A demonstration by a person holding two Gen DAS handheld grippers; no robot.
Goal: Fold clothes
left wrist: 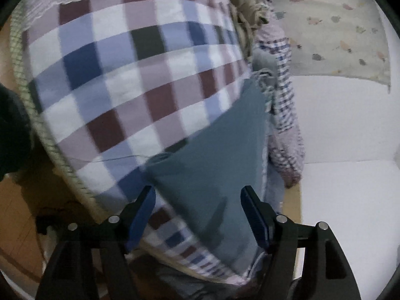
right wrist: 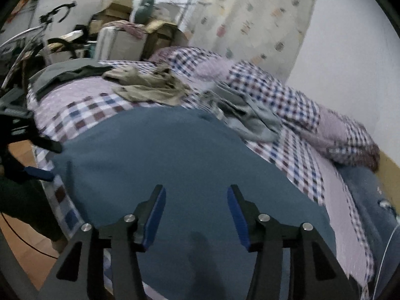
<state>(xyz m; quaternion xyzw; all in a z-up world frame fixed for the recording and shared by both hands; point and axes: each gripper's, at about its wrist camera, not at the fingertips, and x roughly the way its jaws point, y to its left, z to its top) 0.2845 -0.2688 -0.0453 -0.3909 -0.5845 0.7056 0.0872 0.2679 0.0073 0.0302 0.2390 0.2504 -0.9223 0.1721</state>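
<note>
Right wrist view: a blue-grey garment [right wrist: 175,165] lies spread flat on a checked bedspread [right wrist: 295,155], near the edge of the bed and directly below the right gripper [right wrist: 196,215]. The jaws of this gripper stand apart, with blue pads on their inner faces, and nothing is held between them. At the left margin the left gripper [right wrist: 37,160] appears beside the garment's far edge. Farther up the bed lie three more pieces: a beige garment [right wrist: 147,85], a grey garment [right wrist: 250,122] in a loose heap, and a dark green garment [right wrist: 72,75] near the far corner. A patterned curtain [right wrist: 252,22] hangs behind.

Left wrist view: the left gripper [left wrist: 197,215] hovers over a corner of the blue-grey garment [left wrist: 212,155], where the cloth meets the bedspread [left wrist: 125,75]. Its jaws also stand apart and grip nothing.

Progress, as judged: the blue-grey garment presents a smooth, even surface with a straight edge, which fits either a piece laid out for folding or one already folded once and pressed flat; motion blur hides any layering, so the pictures do not settle which. The beige and grey pieces are plainly crumpled and remain to be folded. The dark green one looks flatter, but its state cannot be read at this distance. No finished stack is visible.
</note>
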